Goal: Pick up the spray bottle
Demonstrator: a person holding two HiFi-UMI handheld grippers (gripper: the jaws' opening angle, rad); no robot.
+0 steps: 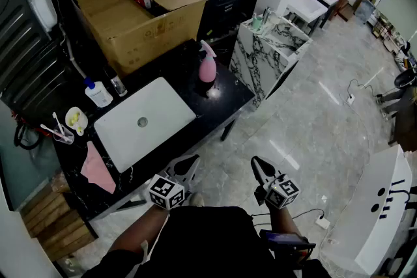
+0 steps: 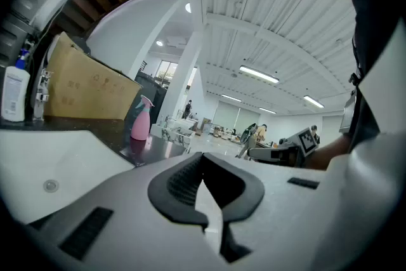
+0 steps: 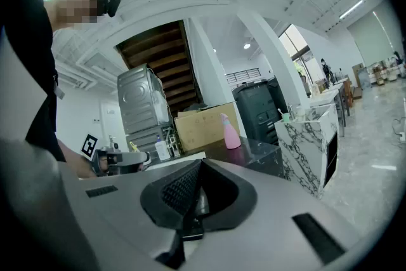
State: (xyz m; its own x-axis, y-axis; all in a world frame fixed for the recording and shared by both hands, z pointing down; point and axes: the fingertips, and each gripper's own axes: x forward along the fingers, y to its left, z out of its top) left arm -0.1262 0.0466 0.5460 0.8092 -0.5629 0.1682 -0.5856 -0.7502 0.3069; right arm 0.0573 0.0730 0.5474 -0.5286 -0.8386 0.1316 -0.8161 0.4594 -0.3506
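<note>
The pink spray bottle (image 1: 207,65) stands upright near the far right corner of the black table (image 1: 228,96). It also shows small and far off in the left gripper view (image 2: 140,118) and the right gripper view (image 3: 231,132). My left gripper (image 1: 191,160) hangs at the table's near edge, shut, with nothing between its jaws (image 2: 203,158). My right gripper (image 1: 255,162) is held over the floor to the right of the table, also shut and empty (image 3: 198,165). Both grippers are well short of the bottle.
A closed white laptop (image 1: 143,122) lies mid-table between my left gripper and the bottle. A cardboard box (image 1: 137,6) stands behind, a white bottle with a blue cap (image 1: 98,93) and a pink cloth (image 1: 98,169) at the left. A marble-patterned cabinet (image 1: 270,49) stands right of the table.
</note>
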